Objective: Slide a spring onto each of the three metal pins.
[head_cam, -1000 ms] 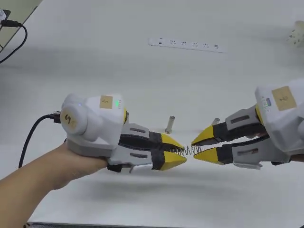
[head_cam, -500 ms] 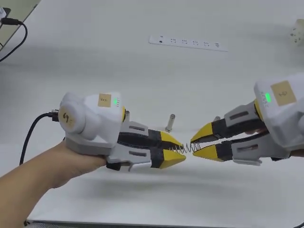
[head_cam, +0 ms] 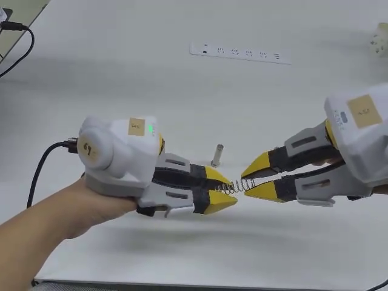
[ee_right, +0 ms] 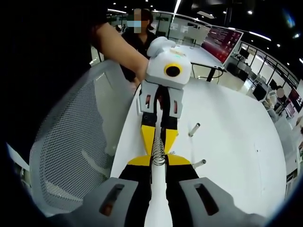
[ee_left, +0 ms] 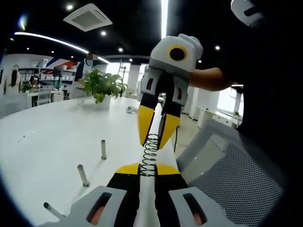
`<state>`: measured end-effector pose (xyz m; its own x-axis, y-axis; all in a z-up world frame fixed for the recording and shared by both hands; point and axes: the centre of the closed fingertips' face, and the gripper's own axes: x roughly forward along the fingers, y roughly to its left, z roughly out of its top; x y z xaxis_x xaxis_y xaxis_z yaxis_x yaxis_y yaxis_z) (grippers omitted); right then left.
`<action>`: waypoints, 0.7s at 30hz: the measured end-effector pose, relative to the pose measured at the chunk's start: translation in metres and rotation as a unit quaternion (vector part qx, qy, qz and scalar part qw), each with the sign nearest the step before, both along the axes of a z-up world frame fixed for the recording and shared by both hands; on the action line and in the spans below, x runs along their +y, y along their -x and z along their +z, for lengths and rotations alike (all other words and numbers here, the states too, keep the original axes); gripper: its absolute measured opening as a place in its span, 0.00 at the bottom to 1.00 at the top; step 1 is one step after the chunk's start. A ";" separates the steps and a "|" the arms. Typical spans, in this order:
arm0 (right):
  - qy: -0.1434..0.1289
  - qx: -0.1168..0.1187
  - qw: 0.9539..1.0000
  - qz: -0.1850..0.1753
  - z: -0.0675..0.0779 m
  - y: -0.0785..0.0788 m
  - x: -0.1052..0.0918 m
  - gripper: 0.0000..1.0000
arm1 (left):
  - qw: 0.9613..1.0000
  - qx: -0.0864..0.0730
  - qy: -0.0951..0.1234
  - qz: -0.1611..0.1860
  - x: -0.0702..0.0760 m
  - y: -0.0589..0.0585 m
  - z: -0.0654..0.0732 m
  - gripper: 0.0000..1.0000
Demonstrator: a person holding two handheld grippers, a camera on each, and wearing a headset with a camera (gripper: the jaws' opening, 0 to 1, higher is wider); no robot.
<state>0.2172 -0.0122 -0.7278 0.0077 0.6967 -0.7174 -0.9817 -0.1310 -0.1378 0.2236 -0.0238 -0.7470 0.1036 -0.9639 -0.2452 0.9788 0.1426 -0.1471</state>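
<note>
1. Spring [head_cam: 236,186] is held in the air over the table [head_cam: 182,97], close to its near edge. It runs level between my two tools and is not on any pin.
2. My left hand-held gripper [head_cam: 230,191] is closed down narrow on one end of the coil. In the left gripper view the coil [ee_left: 150,153] rises straight out from between its yellow tips. I judge this grip is there to keep the coil's axis steady.
3. My right hand-held gripper [head_cam: 244,186] meets it nose to nose, with its jaws set narrow around the coil's other end. I cannot tell whether they pinch the wire or only cradle it.
4. The metal pins are all bare. The left gripper view shows two standing upright [ee_left: 103,149] [ee_left: 83,175], and a third [ee_left: 49,209] that looks tilted, though the lens bends things there. In the head view one pin [head_cam: 217,156] stands just behind the tool tips, farther from the near edge.
5. I read this as a hand-over or a straightening of the coil in mid-air, with none of the three pins done yet.
6. Next, one end has to come free so the open bore can be lowered over a pin top.
7. The coil is thin and held under light tension, so a careless release could flick it away or bend it off line.
</note>
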 end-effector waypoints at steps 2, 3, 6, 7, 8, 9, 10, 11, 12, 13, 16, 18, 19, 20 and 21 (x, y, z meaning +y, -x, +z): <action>0.000 0.001 1.000 0.001 0.000 0.000 0.000 0.08 | 1.000 -0.002 -0.001 -0.001 0.000 0.000 -0.001 0.03; -0.002 0.000 1.000 0.002 0.001 0.001 0.001 0.08 | 1.000 -0.002 -0.001 0.000 0.001 0.000 -0.001 0.03; -0.015 0.007 1.000 -0.003 0.007 0.001 0.005 0.08 | 1.000 -0.004 0.000 0.000 0.001 -0.001 0.000 0.03; -0.018 0.010 1.000 -0.004 0.008 0.002 0.007 0.07 | 1.000 -0.005 0.000 0.000 0.001 -0.001 0.000 0.03; -0.017 0.009 1.000 -0.004 0.008 0.001 0.007 0.07 | 1.000 -0.006 0.000 0.001 0.001 -0.002 -0.001 0.03; -0.018 0.009 1.000 -0.004 0.008 0.001 0.007 0.07 | 1.000 -0.006 -0.001 0.002 0.001 -0.002 -0.001 0.03; -0.019 0.011 1.000 -0.005 0.008 0.001 0.007 0.07 | 1.000 -0.007 -0.002 0.001 0.002 -0.002 -0.001 0.03; -0.021 0.012 1.000 -0.006 0.008 0.000 0.007 0.07 | 1.000 -0.007 -0.001 0.001 0.002 -0.002 -0.001 0.03; -0.023 0.014 1.000 -0.007 0.009 0.001 0.008 0.07 | 1.000 -0.007 -0.001 0.000 0.002 -0.002 0.000 0.03; -0.026 0.015 1.000 -0.008 0.010 0.001 0.008 0.07 | 1.000 -0.007 0.000 0.000 0.002 -0.002 0.000 0.03; -0.034 0.022 0.999 -0.010 0.011 0.001 0.011 0.07 | 1.000 -0.007 0.001 0.000 0.002 -0.002 0.000 0.03; -0.037 0.024 0.999 -0.012 0.011 0.001 0.013 0.07 | 1.000 -0.008 0.000 0.001 0.002 -0.003 0.000 0.03; -0.039 0.026 0.999 -0.014 0.011 0.001 0.013 0.07 | 1.000 -0.007 0.000 0.002 0.003 -0.003 0.000 0.03; -0.048 0.030 0.998 -0.018 0.013 0.001 0.015 0.07 | 1.000 -0.006 0.002 0.003 0.003 -0.004 0.000 0.03; -0.053 0.033 0.998 -0.021 0.014 0.001 0.017 0.07 | 1.000 -0.006 0.003 0.002 0.003 -0.004 0.001 0.03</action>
